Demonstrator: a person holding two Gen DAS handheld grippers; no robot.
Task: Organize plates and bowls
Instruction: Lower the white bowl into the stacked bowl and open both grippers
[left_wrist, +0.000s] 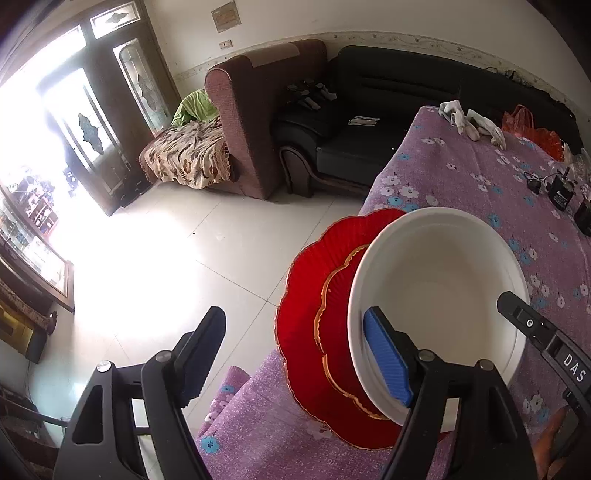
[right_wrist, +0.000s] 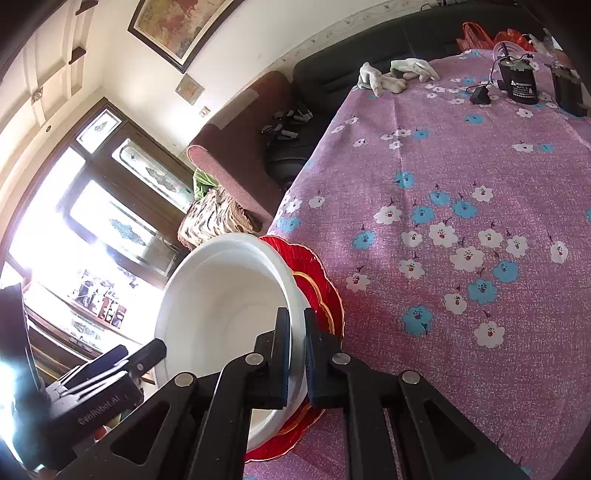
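At the bench's near-left corner, white bowl (right_wrist: 221, 314) sits on small red plate (left_wrist: 336, 332), nested in the big red scalloped plate (left_wrist: 299, 332), which overhangs the purple floral cloth (right_wrist: 461, 166). Right tongs (right_wrist: 297, 354) clenched on the bowl's near wall. Left tongs (left_wrist: 295, 354) released, nothing between them; one blue pad (left_wrist: 386, 356) hangs over the bowl's rim, the other off the bench edge. To seat the bowl well: lower it centred, let go only once it's flat, and don't push the stack outward. Writing: "DAS" on the right tool, "GenRobot.AI" on the left tool. Black adapter (right_wrist: 517, 83) label probably unreadable.
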